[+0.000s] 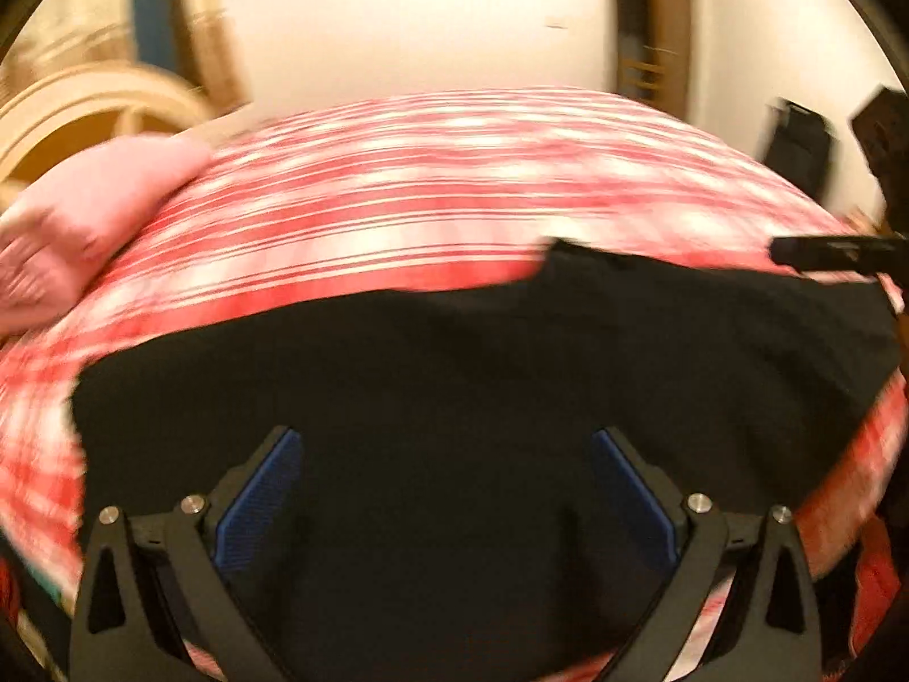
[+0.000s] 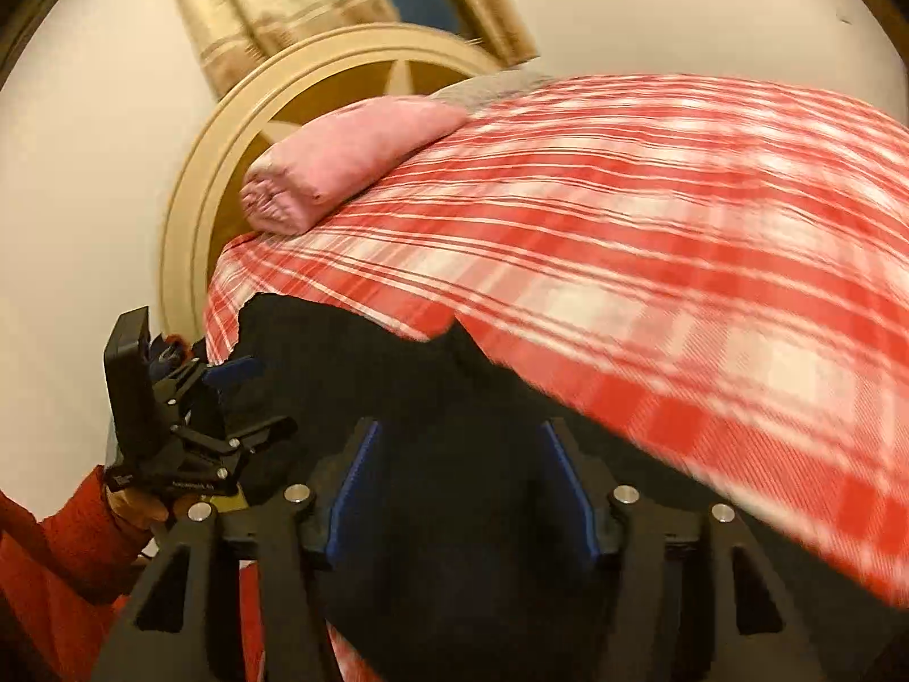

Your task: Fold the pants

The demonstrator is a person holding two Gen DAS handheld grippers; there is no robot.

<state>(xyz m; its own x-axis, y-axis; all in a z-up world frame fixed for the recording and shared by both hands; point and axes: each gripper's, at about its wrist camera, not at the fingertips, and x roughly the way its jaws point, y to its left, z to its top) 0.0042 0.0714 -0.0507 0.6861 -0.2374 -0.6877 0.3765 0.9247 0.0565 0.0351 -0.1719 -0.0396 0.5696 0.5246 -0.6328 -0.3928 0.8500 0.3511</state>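
The black pants (image 1: 483, 375) lie spread on a red and white checked bedcover (image 1: 432, 187). My left gripper (image 1: 446, 443) is open with its blue pads (image 1: 267, 500) wide apart just above the black cloth, holding nothing. My right gripper (image 2: 460, 437) is also open over the pants (image 2: 397, 375), its blue pads (image 2: 352, 483) apart and empty. The left gripper also shows in the right wrist view (image 2: 227, 375) at the pants' left edge. The right gripper's tip shows in the left wrist view (image 1: 824, 253) at the far right edge of the pants.
A folded pink cloth (image 2: 341, 159) lies at the far left corner of the bedcover (image 2: 653, 238). A round cream wooden frame (image 2: 227, 170) and gold curtains (image 2: 284, 5) stand behind the bed. A red sleeve (image 2: 62, 568) is at lower left.
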